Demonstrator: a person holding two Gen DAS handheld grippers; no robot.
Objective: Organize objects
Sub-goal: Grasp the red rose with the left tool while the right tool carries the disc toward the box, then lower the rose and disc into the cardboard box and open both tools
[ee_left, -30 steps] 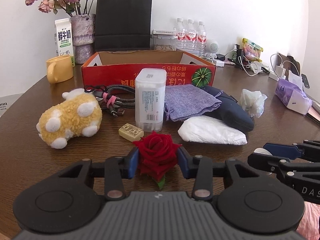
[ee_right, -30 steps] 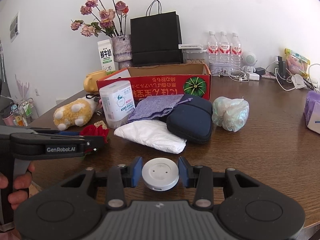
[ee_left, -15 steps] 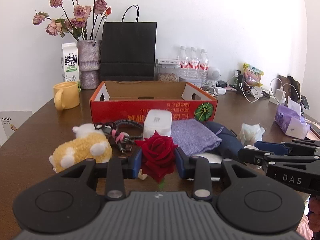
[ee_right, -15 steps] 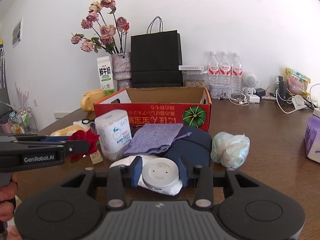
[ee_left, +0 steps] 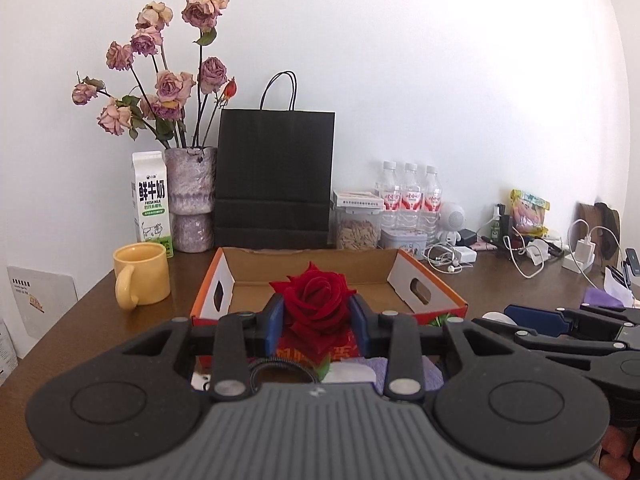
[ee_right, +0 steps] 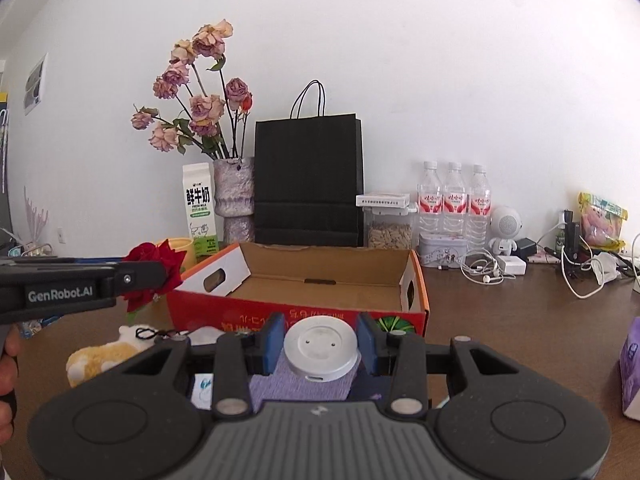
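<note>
brown tabletop (ee_right: 500, 320) below: your left gripper (ee_left: 316, 316) pinches the red rose (ee_left: 314, 300), right gripper (ee_right: 320, 346) clamps the white disc (ee_right: 320, 350); carry both over the cardboard tray's (ee_right: 296, 312) front wall, then lower inside.

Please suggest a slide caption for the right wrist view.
Right gripper holds a round white plastic disc before the empty red cardboard tray, left gripper alongside clasping a red rose.

We see both grippers built alike: left gripper (ee_left: 318, 316) and right gripper (ee_right: 320, 344) have black plastic linkage arms, blue pads (ee_left: 275, 322) on the fingertips, silver rivets, two round black discs behind, ribbed grey housing at centre. White "GenRobot.AI" lettering marks the left gripper's side.
</note>
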